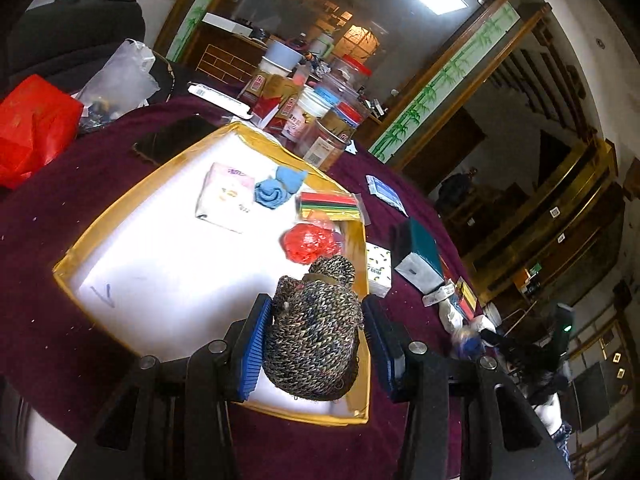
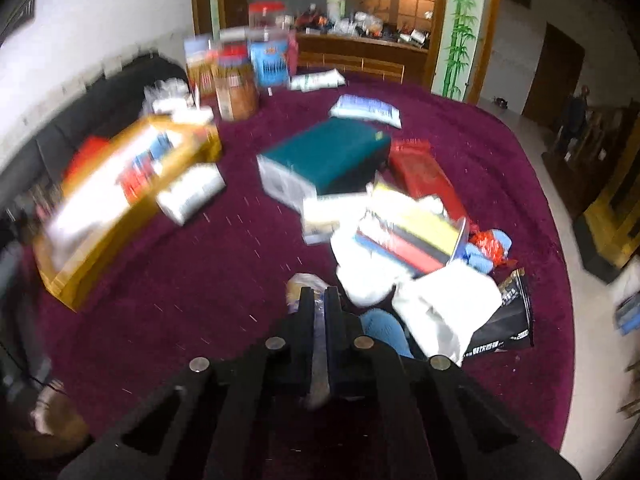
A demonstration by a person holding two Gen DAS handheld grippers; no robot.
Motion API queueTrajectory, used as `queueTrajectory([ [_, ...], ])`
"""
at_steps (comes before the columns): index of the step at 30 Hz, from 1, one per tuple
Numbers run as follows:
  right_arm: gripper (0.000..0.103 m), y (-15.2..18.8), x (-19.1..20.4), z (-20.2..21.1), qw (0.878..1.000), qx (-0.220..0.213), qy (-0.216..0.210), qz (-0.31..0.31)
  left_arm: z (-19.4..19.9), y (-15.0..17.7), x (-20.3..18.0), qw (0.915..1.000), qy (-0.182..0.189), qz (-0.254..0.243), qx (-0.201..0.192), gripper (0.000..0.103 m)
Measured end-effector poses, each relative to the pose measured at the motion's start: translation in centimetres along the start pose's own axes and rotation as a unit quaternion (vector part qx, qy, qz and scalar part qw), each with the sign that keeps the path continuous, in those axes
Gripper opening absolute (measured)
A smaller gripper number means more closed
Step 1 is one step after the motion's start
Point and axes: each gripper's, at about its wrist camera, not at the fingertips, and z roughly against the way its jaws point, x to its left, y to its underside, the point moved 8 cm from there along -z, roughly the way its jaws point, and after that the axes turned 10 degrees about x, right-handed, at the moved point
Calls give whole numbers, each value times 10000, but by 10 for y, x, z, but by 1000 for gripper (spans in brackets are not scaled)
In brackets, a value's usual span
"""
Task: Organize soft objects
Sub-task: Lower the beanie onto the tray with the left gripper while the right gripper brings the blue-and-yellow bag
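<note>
My left gripper [image 1: 316,300] is shut on a mottled knitted hat [image 1: 312,344], its blue pads [image 1: 252,348] pressing both sides. It hangs over the near right corner of a gold-rimmed white tray [image 1: 160,156]. In the tray lie a tissue pack [image 1: 224,200], a rolled blue cloth [image 1: 276,188], a striped packet [image 1: 328,204] and a crumpled red bag [image 1: 308,240]. In the blurred right wrist view, my right gripper [image 2: 319,292] is shut on a thin clear plastic packet [image 2: 298,282], low over the maroon tablecloth. Beside it lies a pile: white cloth [image 2: 360,276], blue cloth [image 2: 384,328], striped packet [image 2: 416,240].
A teal box [image 2: 328,160], a red box [image 2: 424,176] and a black bag [image 2: 504,320] lie on the cloth. Jars and cartons [image 1: 312,108] stand behind the tray, with a dark phone [image 1: 172,140] and a red bag [image 1: 32,128] to its left.
</note>
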Motion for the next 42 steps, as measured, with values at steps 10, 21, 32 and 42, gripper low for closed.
queueTrajectory([
  [10, 49, -30, 31, 24, 9993, -184, -260, 189, -3, -1, 9, 10000, -27, 61, 52, 48],
  [21, 38, 5, 3, -80, 9929, 1058, 521, 159, -1, 4, 9, 10000, 15, 51, 39, 48],
  [32, 37, -45, 71, -12, 9974, 171, -645, 263, -25, -26, 18, 9990, -284, 14, 352, 48],
  [42, 38, -95, 207, -50, 9779, 634, -1802, 848, -99, -80, 38, 9927, -816, 288, 837, 62],
])
